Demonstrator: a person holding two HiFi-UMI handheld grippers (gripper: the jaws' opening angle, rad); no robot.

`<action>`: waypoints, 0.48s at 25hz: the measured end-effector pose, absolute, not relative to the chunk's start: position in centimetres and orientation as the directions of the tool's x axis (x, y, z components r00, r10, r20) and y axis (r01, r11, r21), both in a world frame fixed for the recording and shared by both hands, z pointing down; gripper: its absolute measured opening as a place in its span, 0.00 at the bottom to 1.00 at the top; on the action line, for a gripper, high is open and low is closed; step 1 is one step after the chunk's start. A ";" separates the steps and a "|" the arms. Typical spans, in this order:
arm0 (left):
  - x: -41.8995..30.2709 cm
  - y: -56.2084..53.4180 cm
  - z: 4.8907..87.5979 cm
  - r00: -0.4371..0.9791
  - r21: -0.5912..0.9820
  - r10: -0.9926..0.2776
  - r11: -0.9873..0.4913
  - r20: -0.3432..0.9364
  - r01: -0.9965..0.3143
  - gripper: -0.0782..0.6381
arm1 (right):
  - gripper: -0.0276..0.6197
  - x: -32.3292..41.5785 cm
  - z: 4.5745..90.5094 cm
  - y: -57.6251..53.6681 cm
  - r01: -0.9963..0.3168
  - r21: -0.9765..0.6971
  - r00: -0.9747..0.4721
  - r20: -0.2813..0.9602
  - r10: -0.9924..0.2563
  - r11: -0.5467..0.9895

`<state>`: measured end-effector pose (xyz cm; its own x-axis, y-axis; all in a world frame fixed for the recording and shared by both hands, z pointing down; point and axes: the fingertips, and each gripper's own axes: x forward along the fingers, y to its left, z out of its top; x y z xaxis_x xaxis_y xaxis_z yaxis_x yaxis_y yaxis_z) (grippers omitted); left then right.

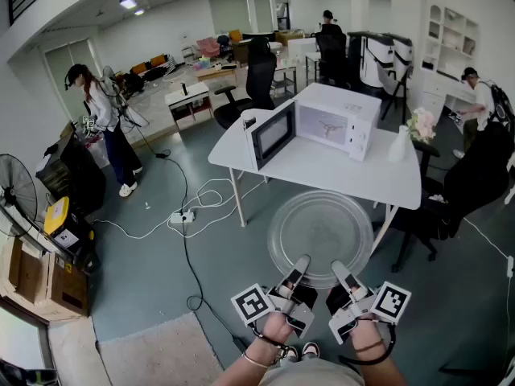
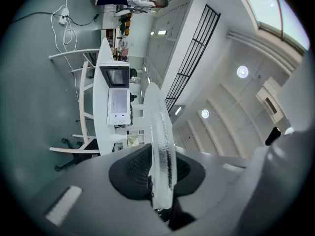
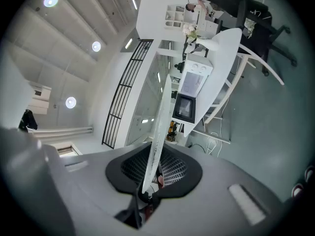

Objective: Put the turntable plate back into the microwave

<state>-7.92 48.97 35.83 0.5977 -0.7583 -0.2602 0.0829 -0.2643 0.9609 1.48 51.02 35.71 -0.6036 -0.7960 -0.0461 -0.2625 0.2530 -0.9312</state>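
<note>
Carrying step in hand: left gripper point(image 1: 299, 265) and right gripper point(image 1: 339, 270) each have fingers clamped on the turntable plate point(image 1: 320, 232) at its 6 o'clock rim, held in mid-air. The microwave point(image 1: 318, 127), door open, stands on the desk point(image 1: 322, 175) at 12 o'clock. The next move likely calls for a steady, level advance.

I see an evenly bright room: ceiling lights point(image 1: 128, 2) glare beyond the microwave point(image 1: 326, 125), fisheye bends every edge, and both gripper views go black-cornered.

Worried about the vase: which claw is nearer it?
Right. Both grip the plate; the right claw sits below-left of the vase, the left claw farther left.
</note>
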 end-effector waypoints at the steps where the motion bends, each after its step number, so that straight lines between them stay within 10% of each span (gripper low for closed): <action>1: -7.8 49.0 35.9 0.599 0.961 -0.758 -0.263 -0.259 0.083 0.16 | 0.12 1.6 35.8 51.1 -0.260 -0.932 -0.603 -0.047 -0.797 0.252; 12: -7.6 48.6 36.0 0.610 0.961 -0.749 -0.260 -0.260 0.091 0.16 | 0.12 1.6 35.6 50.8 -0.288 -0.917 -0.603 -0.051 -0.796 0.276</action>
